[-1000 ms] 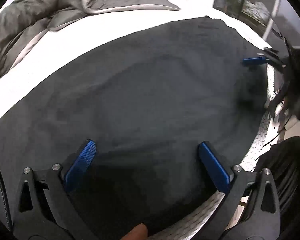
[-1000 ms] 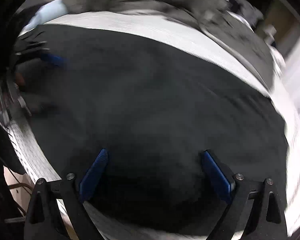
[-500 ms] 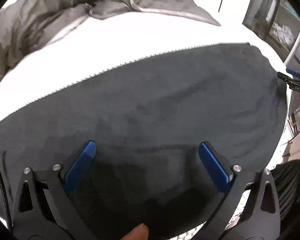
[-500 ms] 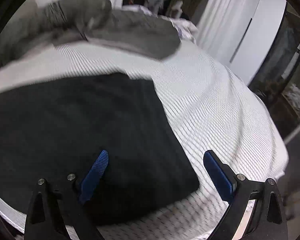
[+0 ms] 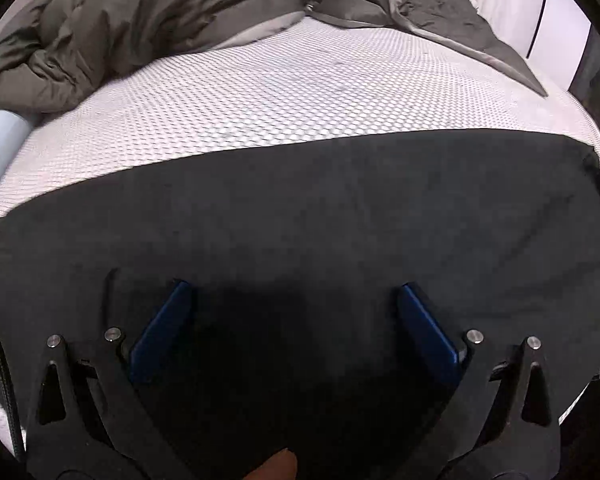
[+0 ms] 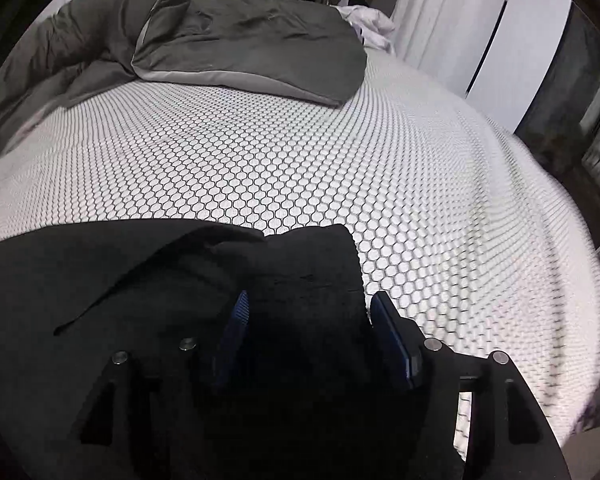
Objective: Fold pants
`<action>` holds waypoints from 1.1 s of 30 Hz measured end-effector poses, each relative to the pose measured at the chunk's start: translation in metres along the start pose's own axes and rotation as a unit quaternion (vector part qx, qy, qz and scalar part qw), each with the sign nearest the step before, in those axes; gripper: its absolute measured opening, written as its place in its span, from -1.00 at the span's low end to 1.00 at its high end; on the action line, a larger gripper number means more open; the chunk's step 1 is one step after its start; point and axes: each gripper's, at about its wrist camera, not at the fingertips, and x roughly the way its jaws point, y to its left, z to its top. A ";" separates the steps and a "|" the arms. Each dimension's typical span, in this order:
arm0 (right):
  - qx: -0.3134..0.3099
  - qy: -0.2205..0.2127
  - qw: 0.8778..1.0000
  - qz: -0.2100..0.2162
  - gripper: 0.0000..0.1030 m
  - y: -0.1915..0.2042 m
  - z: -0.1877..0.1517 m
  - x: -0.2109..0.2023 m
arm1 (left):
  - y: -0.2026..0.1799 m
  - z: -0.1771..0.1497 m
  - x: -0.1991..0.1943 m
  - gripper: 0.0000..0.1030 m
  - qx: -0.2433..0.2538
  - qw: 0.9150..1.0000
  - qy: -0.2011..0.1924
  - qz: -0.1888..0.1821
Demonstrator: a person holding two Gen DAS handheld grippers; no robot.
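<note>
Black pants [image 5: 340,208] lie flat across the near part of a white honeycomb-patterned mattress [image 5: 300,92]. My left gripper [image 5: 296,300] hovers over the middle of the pants, its blue pads wide apart with only flat cloth below them. In the right wrist view the right end of the pants [image 6: 308,264] is rumpled, with a raised fold. My right gripper [image 6: 308,312] straddles that end and its jaws are closing, with the cloth's edge between the pads. The right pad [image 6: 388,336] sits just outside the cloth's edge over the mattress [image 6: 420,200].
A crumpled grey duvet [image 5: 140,12] covers the far side of the bed, its corner [image 6: 252,48] lying on the mattress. White curtains and a cabinet door [image 6: 520,40] stand beyond the bed on the right. A fingertip [image 5: 276,466] shows at the bottom edge.
The right gripper swept to the right end of the pants and its jaws narrowed around the cloth. The left view shifted along the pants, so more bare mattress shows beyond them.
</note>
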 end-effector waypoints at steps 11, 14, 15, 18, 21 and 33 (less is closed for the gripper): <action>-0.091 -0.055 0.969 0.224 0.36 0.152 -0.057 -0.109 | -0.127 -0.013 -0.004 0.99 0.131 0.987 0.007 -0.094; -0.179 -0.038 0.953 0.240 0.36 0.203 -0.081 -0.119 | -0.117 -0.017 -0.002 0.99 0.126 0.986 0.013 -0.107; -0.213 -0.041 0.950 0.222 0.37 0.216 -0.092 -0.122 | -0.108 -0.019 -0.004 0.99 0.125 0.987 0.012 -0.103; -0.238 -0.051 0.953 0.182 0.61 0.220 -0.097 -0.123 | -0.067 -0.022 -0.004 0.99 0.110 0.991 0.018 -0.077; -0.210 -0.022 0.960 0.183 0.65 0.193 -0.090 -0.107 | -0.015 -0.026 -0.008 0.99 0.067 0.996 0.015 -0.054; -0.180 -0.009 0.962 0.205 0.69 0.175 -0.071 -0.110 | 0.017 -0.018 -0.040 0.98 0.006 0.999 -0.018 -0.039</action>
